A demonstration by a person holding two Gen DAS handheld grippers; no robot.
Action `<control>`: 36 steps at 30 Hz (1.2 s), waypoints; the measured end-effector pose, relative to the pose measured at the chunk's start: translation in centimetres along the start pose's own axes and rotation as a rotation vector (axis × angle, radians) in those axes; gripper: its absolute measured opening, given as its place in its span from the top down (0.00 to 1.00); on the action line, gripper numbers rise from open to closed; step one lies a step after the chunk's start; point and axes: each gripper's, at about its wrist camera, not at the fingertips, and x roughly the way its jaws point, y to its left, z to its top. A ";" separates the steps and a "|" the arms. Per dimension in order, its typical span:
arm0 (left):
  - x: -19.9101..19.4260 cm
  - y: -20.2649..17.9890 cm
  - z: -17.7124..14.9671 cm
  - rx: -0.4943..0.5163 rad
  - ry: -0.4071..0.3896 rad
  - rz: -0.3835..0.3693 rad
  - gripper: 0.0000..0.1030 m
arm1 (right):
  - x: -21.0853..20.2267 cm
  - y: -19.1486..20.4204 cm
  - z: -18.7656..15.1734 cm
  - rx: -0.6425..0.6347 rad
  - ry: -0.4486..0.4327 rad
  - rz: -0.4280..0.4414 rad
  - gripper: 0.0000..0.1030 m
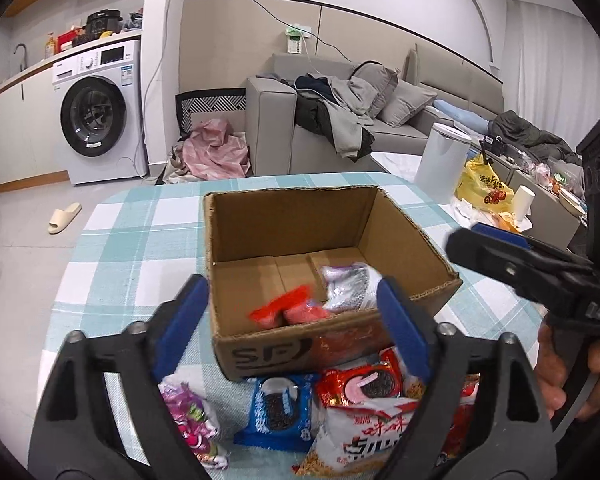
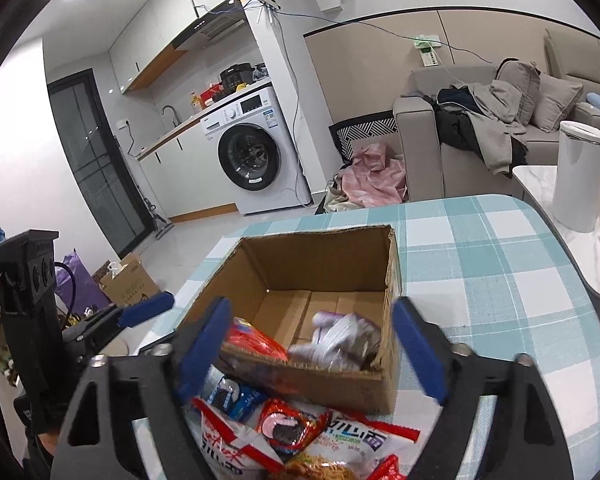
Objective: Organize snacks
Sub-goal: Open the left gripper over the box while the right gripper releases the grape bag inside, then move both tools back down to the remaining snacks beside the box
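Observation:
An open cardboard box (image 1: 404, 236) (image 2: 336, 384) stands on the checked tablecloth. Inside lie a red snack packet (image 1: 290, 310) (image 2: 256, 344) and a silver-purple packet (image 1: 350, 284) (image 2: 340, 340). In front of the box lies a heap of snacks: a blue cookie packet (image 1: 278, 412) (image 2: 236, 398), a red cookie packet (image 1: 360, 386) (image 2: 288, 426), a white noodle bag (image 1: 372, 436) (image 2: 236, 446) and a pink packet (image 1: 190, 420). My left gripper (image 1: 292, 332) is open and empty above the heap. My right gripper (image 2: 312, 356) is open and empty over the box's near wall; it shows at right in the left wrist view (image 1: 496, 252).
The table (image 1: 112, 240) (image 2: 500, 280) carries a teal checked cloth. A white bin (image 1: 442, 158) (image 2: 578, 176) and a yellow bag (image 1: 482, 184) stand to the right. A sofa (image 1: 332, 128), a washing machine (image 2: 252, 152) and a floor carton (image 2: 130, 284) lie beyond.

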 end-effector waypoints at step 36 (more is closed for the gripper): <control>-5.7 3.5 -6.0 -0.026 0.054 0.114 0.01 | -3.8 -2.0 -6.3 -0.036 0.171 -0.083 0.01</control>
